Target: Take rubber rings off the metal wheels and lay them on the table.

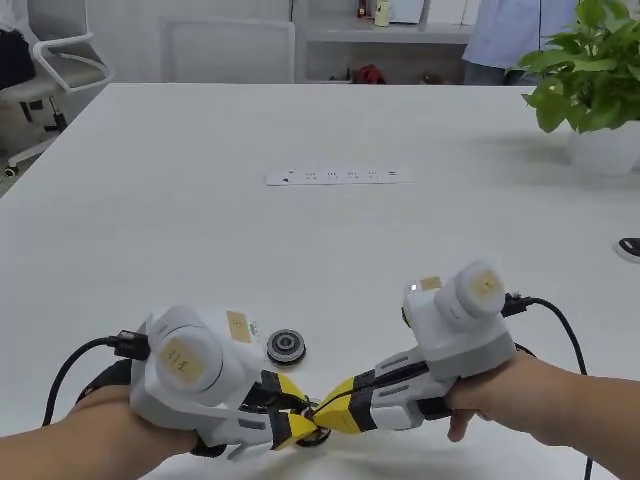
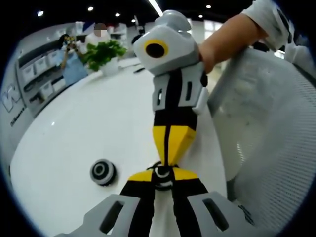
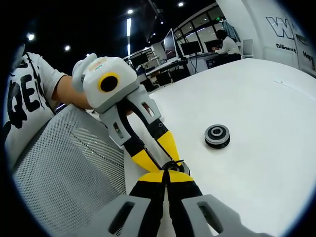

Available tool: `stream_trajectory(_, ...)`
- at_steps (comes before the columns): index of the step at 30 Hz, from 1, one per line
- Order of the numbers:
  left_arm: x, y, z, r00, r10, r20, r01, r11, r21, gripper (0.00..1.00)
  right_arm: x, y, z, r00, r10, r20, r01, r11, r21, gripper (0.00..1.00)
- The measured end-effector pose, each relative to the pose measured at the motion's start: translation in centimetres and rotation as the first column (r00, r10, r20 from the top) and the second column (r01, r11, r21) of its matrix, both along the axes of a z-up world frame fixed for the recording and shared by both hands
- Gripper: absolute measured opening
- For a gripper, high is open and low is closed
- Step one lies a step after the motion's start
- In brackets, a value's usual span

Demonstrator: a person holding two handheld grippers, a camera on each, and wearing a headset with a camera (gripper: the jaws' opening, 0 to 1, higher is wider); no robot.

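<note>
Peeling the rubber ring [image 3: 177, 164] off a small metal wheel [image 2: 163, 177]

The small metal wheel was held up just over the near edge of the desk [image 1: 330, 240], squeezed between the jaws of the left gripper [image 2: 164, 173]. The right gripper [image 3: 167, 176] met it tip to tip, its jaws pressed together on what looked like the thin black rubber ring. I think this was the pulling-off step. Next, the right gripper would need to pull away gently and lay the ring down. A second wheel [image 1: 286, 345] lay on the desk nearby.
</note>
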State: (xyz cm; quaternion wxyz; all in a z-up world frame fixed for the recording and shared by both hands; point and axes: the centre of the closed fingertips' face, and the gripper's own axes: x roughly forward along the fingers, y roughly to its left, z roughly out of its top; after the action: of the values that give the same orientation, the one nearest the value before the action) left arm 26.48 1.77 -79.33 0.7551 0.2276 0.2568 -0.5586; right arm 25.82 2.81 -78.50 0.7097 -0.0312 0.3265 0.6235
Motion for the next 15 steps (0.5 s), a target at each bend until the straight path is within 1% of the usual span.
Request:
stream_trajectory(2, -0.04, -0.02, 0.02, 1.000, -0.006, 0.005, 0.006, 1.000, 0.005, 0.13, 0.09, -0.08, 0.01, 1.000, -0.003, 0.001, 0.003, 1.000, 0.000, 0.00)
stream_trajectory(6, -0.08, 0.01, 0.06, 1.000, -0.010, -0.006, 0.010, 1.000, 0.003, 0.13, 0.53, -0.35, 0.12, 1.000, -0.018, 0.008, 0.018, 1.000, 0.002, 0.00)
stream_trajectory(11, -0.21, 0.26, 0.31, 1.000, -0.025, 0.000, 0.025, 1.000, 0.008, 0.14, 0.90, -0.50, 0.29, 0.999, -0.036, 0.009, 0.036, 0.999, 0.008, 0.00)
stream_trajectory(15, -0.37, 0.38, 0.78, 1.000, -0.028, -0.004, 0.028, 1.000, -0.004, 0.16, 0.94, -0.41, 0.47, 0.999, -0.039, 0.010, 0.039, 0.999, 0.015, 0.00)
